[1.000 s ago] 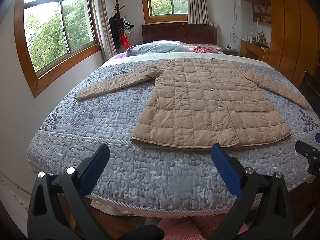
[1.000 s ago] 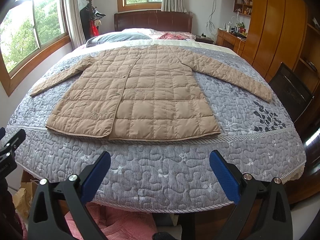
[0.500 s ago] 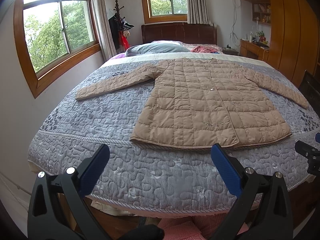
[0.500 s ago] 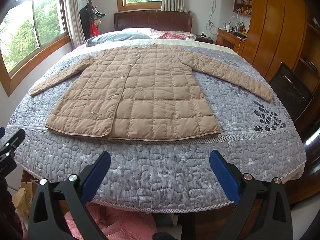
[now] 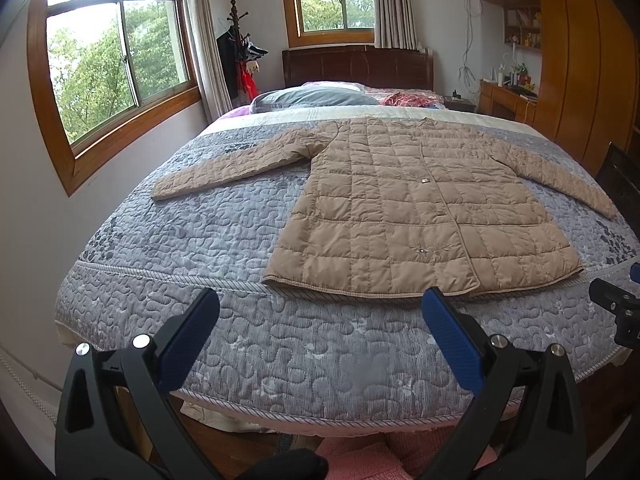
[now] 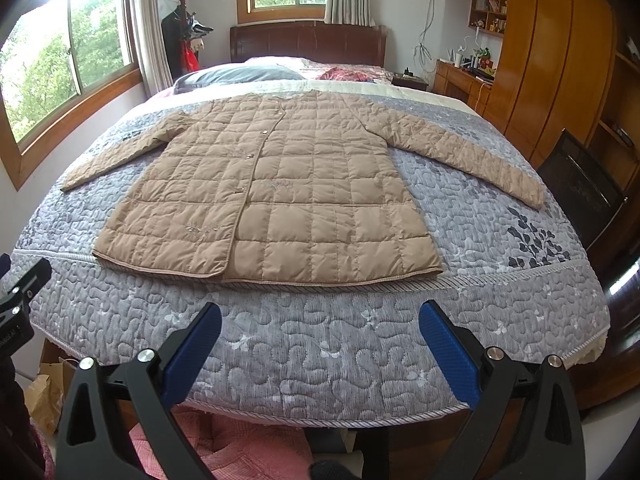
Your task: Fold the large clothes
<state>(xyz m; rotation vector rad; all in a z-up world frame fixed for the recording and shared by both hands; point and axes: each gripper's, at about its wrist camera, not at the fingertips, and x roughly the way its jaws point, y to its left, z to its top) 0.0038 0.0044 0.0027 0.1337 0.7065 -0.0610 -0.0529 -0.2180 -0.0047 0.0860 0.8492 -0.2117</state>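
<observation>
A tan quilted coat (image 5: 404, 208) lies flat and face up on the bed, both sleeves spread out to the sides, hem toward me. It also shows in the right wrist view (image 6: 276, 192). My left gripper (image 5: 320, 320) is open and empty, held at the foot of the bed short of the hem's left part. My right gripper (image 6: 320, 332) is open and empty, at the foot of the bed short of the hem's right part. Neither touches the coat.
The bed has a grey quilted cover (image 5: 192, 248). Pillows (image 5: 316, 98) and a dark headboard are at the far end. Windows are on the left wall, a wooden wardrobe (image 6: 560, 60) and desk on the right. A dark chair (image 6: 580, 188) stands by the bed's right side.
</observation>
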